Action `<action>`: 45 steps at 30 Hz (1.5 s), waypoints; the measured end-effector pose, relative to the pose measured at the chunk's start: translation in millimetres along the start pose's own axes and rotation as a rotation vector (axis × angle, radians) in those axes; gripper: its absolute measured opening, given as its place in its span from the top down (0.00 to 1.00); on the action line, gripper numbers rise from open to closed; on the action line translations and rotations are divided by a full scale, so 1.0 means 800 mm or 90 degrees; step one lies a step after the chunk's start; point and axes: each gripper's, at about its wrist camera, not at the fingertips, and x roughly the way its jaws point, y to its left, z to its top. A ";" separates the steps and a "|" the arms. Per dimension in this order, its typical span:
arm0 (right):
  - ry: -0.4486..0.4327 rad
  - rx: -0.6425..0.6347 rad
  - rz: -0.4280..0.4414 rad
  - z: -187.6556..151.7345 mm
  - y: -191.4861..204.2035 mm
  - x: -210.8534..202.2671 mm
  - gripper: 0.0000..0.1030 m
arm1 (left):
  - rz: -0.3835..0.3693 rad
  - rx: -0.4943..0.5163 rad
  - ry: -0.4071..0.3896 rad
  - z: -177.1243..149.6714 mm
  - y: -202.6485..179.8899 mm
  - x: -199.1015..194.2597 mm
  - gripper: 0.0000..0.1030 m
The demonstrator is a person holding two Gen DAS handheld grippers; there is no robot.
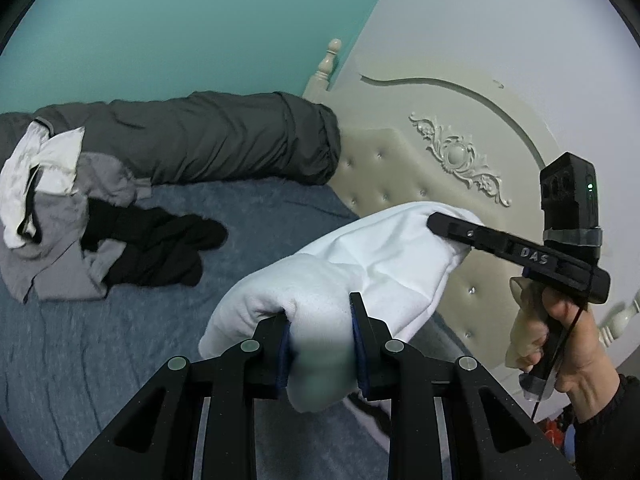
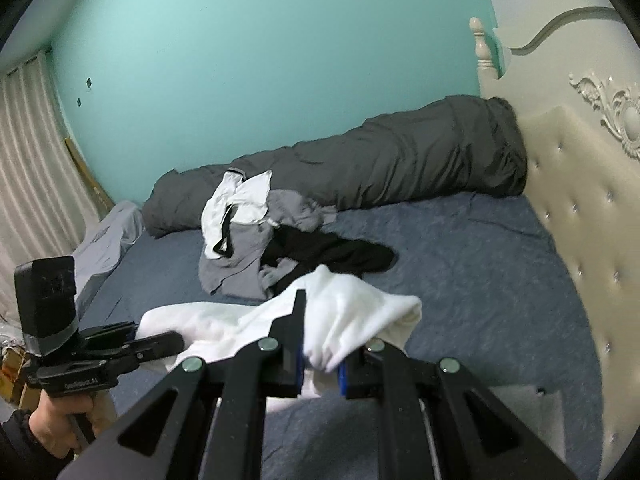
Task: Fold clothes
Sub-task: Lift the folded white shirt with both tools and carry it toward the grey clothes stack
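Note:
A white garment point(image 1: 360, 264) hangs in the air above the blue bed sheet point(image 1: 80, 340), stretched between both grippers. My left gripper point(image 1: 320, 320) is shut on a thick bunched end of it. My right gripper point(image 1: 436, 222) grips the garment's far end in the left wrist view. In the right wrist view my right gripper point(image 2: 322, 344) is shut on a fold of the white garment point(image 2: 360, 312), and the left gripper point(image 2: 176, 340) holds the other end at the lower left. A pile of unfolded clothes point(image 2: 256, 236), grey, white and black, lies further back on the bed.
A rolled dark grey duvet point(image 1: 224, 136) lies along the teal wall. The cream tufted headboard point(image 2: 580, 208) borders the bed on the right. A hand point(image 1: 568, 344) in a dark sleeve holds the right gripper. A curtain point(image 2: 36, 152) hangs at the far left.

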 end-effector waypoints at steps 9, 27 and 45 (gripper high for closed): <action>-0.006 -0.007 -0.059 0.030 -0.078 -0.006 0.90 | -0.022 0.006 0.002 0.026 -0.037 0.078 0.74; 0.005 0.002 -0.148 -0.034 -0.220 -0.081 0.90 | -0.097 0.062 0.070 -0.051 -0.173 0.186 0.74; 0.099 0.086 -0.110 -0.214 -0.253 -0.174 0.90 | -0.091 0.093 0.166 -0.217 -0.245 0.165 0.74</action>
